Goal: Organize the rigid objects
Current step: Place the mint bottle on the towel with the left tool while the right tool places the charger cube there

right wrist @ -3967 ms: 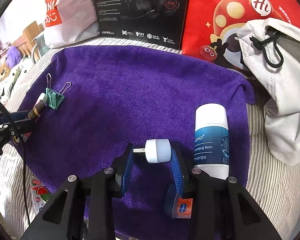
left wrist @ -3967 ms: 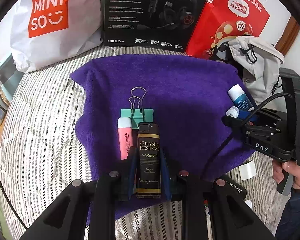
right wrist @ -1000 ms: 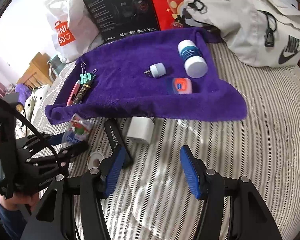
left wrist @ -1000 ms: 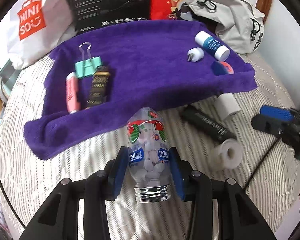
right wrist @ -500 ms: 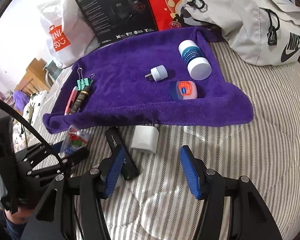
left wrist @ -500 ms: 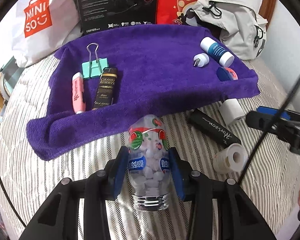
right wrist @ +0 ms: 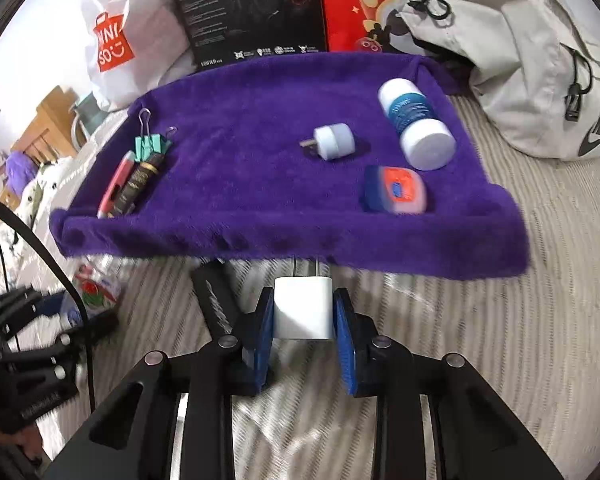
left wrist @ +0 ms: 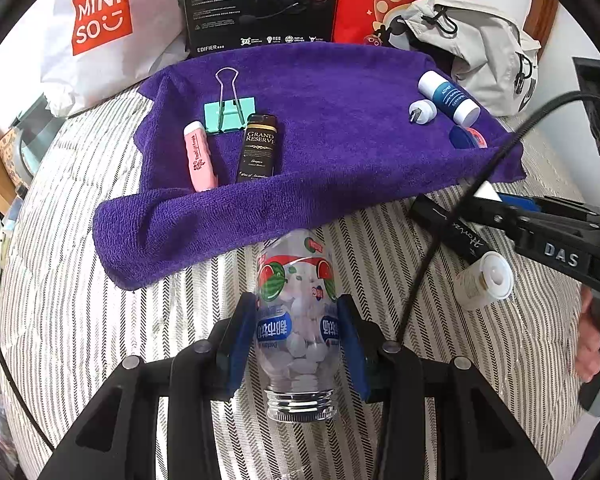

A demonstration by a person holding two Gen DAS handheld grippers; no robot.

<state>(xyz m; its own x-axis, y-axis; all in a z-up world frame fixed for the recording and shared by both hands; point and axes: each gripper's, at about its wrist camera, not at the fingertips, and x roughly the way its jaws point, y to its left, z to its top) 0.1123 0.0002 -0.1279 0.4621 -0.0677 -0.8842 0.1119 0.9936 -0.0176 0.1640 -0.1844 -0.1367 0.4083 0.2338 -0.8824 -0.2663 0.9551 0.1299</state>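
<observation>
On the striped bedspread (left wrist: 80, 280) just short of the purple towel (left wrist: 340, 92), both grippers are loaded up: the left gripper (left wrist: 296, 332) is clamped on the clear candy bottle (left wrist: 296, 320), cap end toward the camera, and the right gripper (right wrist: 303, 320) has its blue pads against the sides of the white charger block (right wrist: 303, 312), prongs pointing at the towel edge. Looks like the next bit is carrying each one onto the towel. I'd put the bottle beside the black Grand Reserve box (left wrist: 258, 148) and pink tube (left wrist: 199, 156), and the charger near the little white plug (right wrist: 334, 142) and blue-lidded tin (right wrist: 394, 190). Lift clear of that raised towel hem first, and set the bottle down flat, since it'll probably roll.
</observation>
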